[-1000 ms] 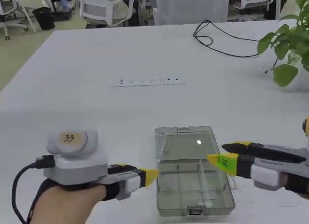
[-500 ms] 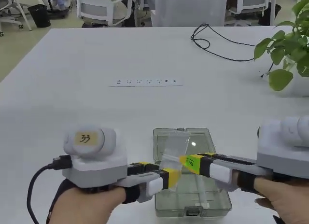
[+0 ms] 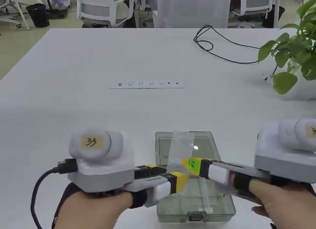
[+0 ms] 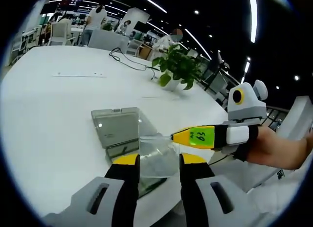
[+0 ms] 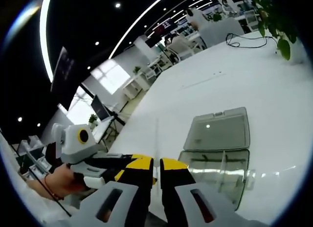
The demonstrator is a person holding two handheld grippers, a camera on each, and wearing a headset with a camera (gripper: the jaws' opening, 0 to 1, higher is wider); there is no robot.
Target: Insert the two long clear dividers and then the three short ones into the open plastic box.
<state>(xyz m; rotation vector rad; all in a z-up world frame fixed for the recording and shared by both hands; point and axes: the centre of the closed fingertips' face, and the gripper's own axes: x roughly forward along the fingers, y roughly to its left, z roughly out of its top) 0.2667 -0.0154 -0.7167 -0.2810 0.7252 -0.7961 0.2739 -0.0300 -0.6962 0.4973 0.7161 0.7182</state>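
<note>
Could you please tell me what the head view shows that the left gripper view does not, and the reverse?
The head view adds the left hand-held gripper from above, with its 33 label. The left gripper view adds ceiling lights. Both share the open plastic box, the clear divider pinched by the right hand-held gripper, and the plant.

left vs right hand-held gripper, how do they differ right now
On the left hand-held gripper the jaws stand apart; on the right hand-held gripper they pinch the clear divider. The right one's tip carries a green label; the left's is plain yellow. Both meet over the open box.
</note>
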